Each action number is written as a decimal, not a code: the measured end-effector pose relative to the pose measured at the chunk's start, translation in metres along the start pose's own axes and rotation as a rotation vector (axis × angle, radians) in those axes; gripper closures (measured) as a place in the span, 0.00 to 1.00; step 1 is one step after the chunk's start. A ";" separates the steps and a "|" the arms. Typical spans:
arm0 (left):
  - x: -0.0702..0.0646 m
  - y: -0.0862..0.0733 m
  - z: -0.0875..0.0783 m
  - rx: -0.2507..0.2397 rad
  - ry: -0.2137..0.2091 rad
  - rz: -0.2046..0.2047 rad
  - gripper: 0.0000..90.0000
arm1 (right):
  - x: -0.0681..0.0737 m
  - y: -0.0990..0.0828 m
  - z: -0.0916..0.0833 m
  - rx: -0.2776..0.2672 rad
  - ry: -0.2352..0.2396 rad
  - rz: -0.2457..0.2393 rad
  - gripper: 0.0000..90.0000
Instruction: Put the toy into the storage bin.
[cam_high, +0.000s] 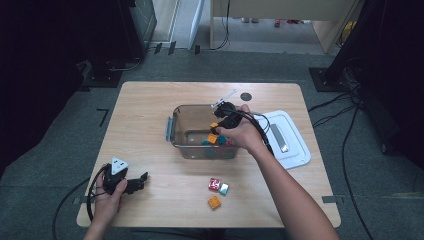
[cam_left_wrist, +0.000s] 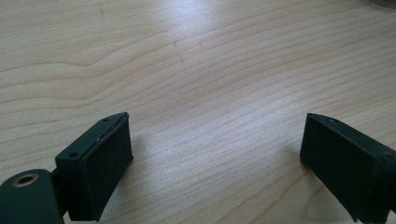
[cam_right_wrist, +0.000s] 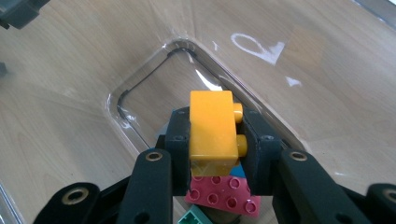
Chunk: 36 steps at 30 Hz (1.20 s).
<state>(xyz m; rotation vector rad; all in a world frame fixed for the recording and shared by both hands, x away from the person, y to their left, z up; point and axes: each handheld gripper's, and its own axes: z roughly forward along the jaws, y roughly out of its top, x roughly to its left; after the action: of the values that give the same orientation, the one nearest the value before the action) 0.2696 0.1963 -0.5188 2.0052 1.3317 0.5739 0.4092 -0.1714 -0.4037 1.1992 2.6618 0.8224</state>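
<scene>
High view first: we see our right gripper inside the clear bin, three loose bricks waiting on the table. Left gripper view – jaws wide open, nothing between them. Right gripper view – jaws clamp the yellow brick over a pink brick; released askew, it could bounce or wedge.

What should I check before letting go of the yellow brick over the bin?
1. Grip: right gripper fingers clamp the yellow brick from both sides: ok.
2. Position: brick hangs inside the clear bin, above its floor: ok.
3. Landing spot: a pink brick lies right under it: ok, expect a bounce.
4. Left gripper: open, resting on the table, away from the bin: ok.
5. Remaining work: three bricks wait on the table: not ok.
6. Lid: set aside to the right: ok.
</scene>
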 end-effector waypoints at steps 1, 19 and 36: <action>0.000 0.000 0.000 0.000 0.000 0.000 0.10 | 0.000 0.000 0.000 -0.001 0.002 0.002 0.75; 0.000 0.000 0.000 0.000 0.000 0.001 0.10 | 0.004 -0.007 -0.018 -0.091 0.032 -0.009 0.48; 0.000 0.000 0.000 -0.001 0.000 0.001 0.10 | 0.019 -0.047 -0.067 -0.384 0.054 -0.029 0.24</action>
<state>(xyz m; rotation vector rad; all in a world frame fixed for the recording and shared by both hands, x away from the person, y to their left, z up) 0.2697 0.1962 -0.5188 2.0051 1.3298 0.5758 0.3442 -0.2122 -0.3692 1.0501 2.3980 1.3015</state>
